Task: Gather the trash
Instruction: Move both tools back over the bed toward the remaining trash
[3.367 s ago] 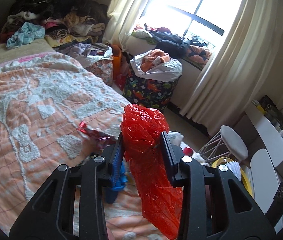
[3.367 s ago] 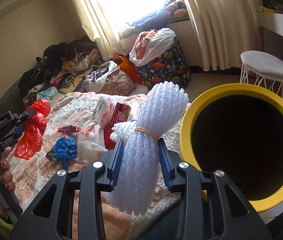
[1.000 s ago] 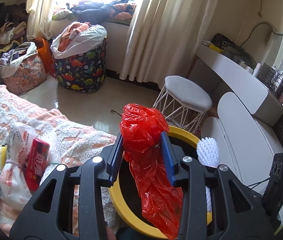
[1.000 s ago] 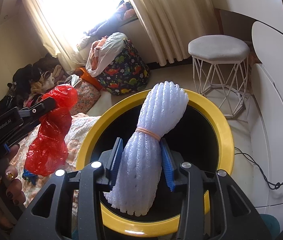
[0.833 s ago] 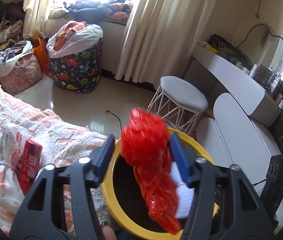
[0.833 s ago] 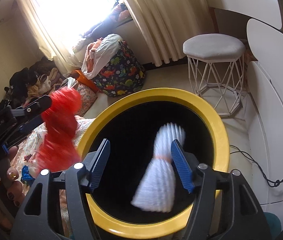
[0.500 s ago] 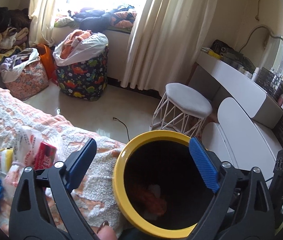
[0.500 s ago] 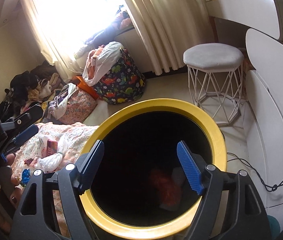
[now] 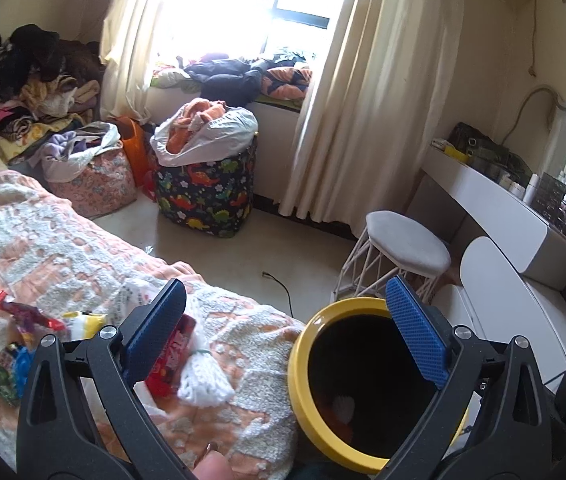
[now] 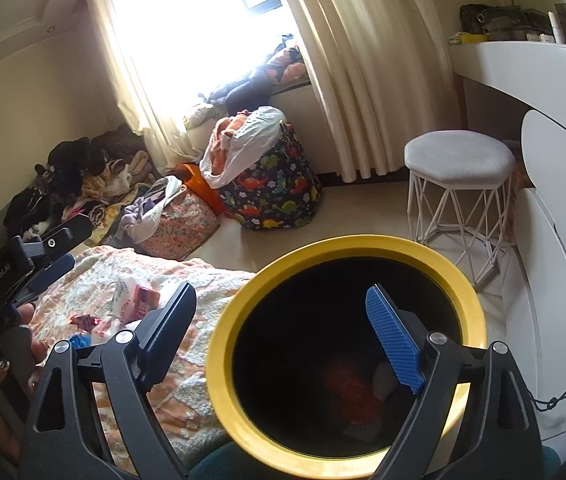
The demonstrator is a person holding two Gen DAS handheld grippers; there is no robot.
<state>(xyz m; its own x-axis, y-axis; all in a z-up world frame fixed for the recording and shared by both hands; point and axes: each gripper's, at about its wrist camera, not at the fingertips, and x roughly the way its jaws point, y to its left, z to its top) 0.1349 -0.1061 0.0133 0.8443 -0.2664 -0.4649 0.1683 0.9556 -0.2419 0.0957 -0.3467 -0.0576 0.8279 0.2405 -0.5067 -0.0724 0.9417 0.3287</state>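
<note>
Both my left gripper (image 9: 281,322) and right gripper (image 10: 281,330) have just spread wide with nothing between them, red bag (image 10: 349,390) and white foam (image 10: 383,380) down in the yellow bin (image 10: 423,254) below; wrappers (image 9: 171,354) left on bed (image 9: 63,256) to my left.

In front of me, filling the lower left of the frame, is the bed (image 9: 63,256), covered with a peach and white tufted blanket. On it, low and left, lie a white plastic bag (image 9: 139,296), a red packet (image 9: 171,356) resting on the bag, a white foam net (image 9: 203,382) just beside the packet, a red foil wrapper (image 9: 23,312), a yellow and white scrap (image 9: 83,320) and something blue (image 9: 23,360). Right of the bed, the pale floor (image 9: 291,248) carries a dinosaur-print hamper (image 9: 207,192), a floral bag (image 9: 95,184), a white stool (image 9: 403,256) and a black cable (image 9: 279,288).
</note>
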